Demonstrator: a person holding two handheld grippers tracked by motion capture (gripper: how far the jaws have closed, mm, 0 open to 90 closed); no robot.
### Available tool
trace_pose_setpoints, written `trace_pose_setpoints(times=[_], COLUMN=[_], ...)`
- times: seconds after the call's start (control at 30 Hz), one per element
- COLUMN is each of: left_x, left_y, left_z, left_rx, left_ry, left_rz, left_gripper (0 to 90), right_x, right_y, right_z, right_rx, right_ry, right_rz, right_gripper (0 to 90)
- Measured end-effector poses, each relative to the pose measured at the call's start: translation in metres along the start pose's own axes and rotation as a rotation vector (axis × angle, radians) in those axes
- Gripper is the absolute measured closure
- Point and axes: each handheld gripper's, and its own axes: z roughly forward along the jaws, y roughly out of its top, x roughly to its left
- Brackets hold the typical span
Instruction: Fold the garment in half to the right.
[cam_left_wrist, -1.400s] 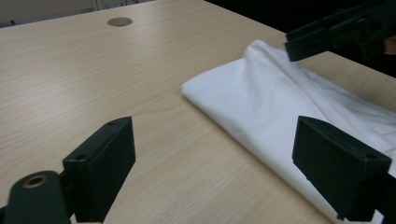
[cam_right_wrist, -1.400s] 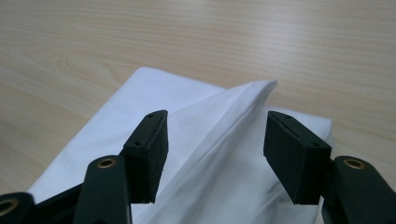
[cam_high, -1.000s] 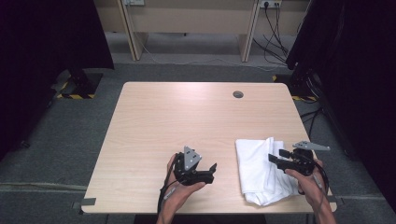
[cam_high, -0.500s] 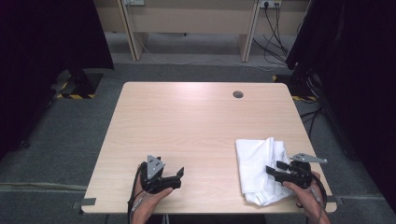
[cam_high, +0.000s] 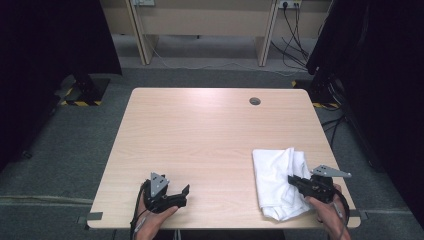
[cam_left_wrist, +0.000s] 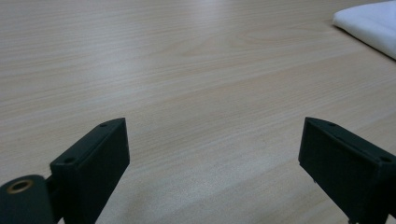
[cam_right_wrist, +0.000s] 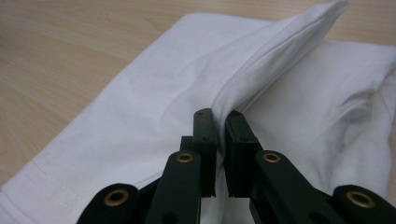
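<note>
White cotton-like fabric, a folded and rumpled cloth (cam_high: 277, 182), lies on the near right part of the pale wood-grain rectangular table (cam_high: 210, 135), close to the front edge and the right edge. The right gripper (cam_high: 295, 181), a black two-jaw tool held in the person's right hand (cam_high: 325, 205), sits at the cloth's right side with a grey three-cornered plate on top. Its jaws have just been closing, and in the right gripper view they stand nearly together, pinching a raised ridge of the white cloth (cam_right_wrist: 261, 79) between the pads; the fold rises from the jaws and runs away toward the far corner of the fabric, while the rest of the cloth spreads flat on the wood at both sides. The left gripper (cam_high: 182, 192), also black with a grey plate, rests low over the near left part of the table in the person's left hand (cam_high: 155, 222), well apart from the cloth, with its cable looping down past the front edge. In the left gripper view its two black jaws stand wide apart with nothing between them but bare tabletop, and one corner of the white cloth (cam_left_wrist: 369, 25) shows at the upper right. A small round grey grommet (cam_high: 255, 101) sits in the table's far right part.
</note>
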Motion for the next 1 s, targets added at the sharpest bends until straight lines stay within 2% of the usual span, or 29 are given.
trace_pose_setpoints(times=[0.07,0.2,0.3,0.4,0.47,0.53,0.57,0.6,0.67,0.77,0.83,0.9,1.0], left_x=[0.0,0.0,-0.001,-0.001,-0.001,-0.001,-0.001,-0.001,-0.001,-0.001,-0.001,-0.001,0.0], left_y=[0.0,0.0,0.0,0.0,0.0,0.0,0.0,0.0,0.0,0.0,0.0,0.0,0.0], left_z=[0.0,0.0,0.001,0.001,0.001,0.001,0.001,0.001,0.001,0.001,0.001,0.0,0.0], left_rx=[0.005,0.01,0.009,0.014,0.017,0.019,0.02,0.02,0.021,0.02,0.021,0.022,0.027], left_ry=[-0.001,0.006,0.007,0.007,0.008,0.01,0.009,0.01,0.011,0.013,0.015,0.018,0.024], left_rz=[0.001,0.005,0.008,0.009,0.007,0.013,0.018,0.02,0.018,0.02,0.022,0.024,0.031], left_gripper=[7.9,7.9,7.9,7.9,7.9,7.9,7.9,7.9,7.9,7.9,7.9,7.9,7.9], right_x=[0.001,0.001,-0.003,-0.012,-0.018,-0.026,-0.03,-0.034,-0.038,-0.037,-0.033,-0.029,-0.02], right_y=[0.003,0.008,0.011,0.007,0.001,-0.007,-0.013,-0.018,-0.023,-0.018,-0.015,-0.011,-0.005], right_z=[-0.004,-0.015,-0.024,-0.029,-0.03,-0.026,-0.024,-0.022,-0.022,-0.026,-0.028,-0.03,-0.032], right_rx=[-0.012,-0.062,-0.086,-0.086,-0.069,-0.013,0.006,0.023,0.022,0.045,0.056,0.042,0.05], right_ry=[-0.005,0.004,-0.021,-0.042,-0.058,-0.114,-0.124,-0.129,-0.112,-0.156,-0.198,-0.231,-0.253], right_rz=[-0.013,-0.002,0.012,0.04,0.06,0.061,0.078,0.091,0.126,0.107,0.061,0.028,-0.007], right_gripper=[85.6,85.6,85.5,85.4,84.8,83.1,82.3,80.5,75.1,60.1,55.1,49.4,38.2])
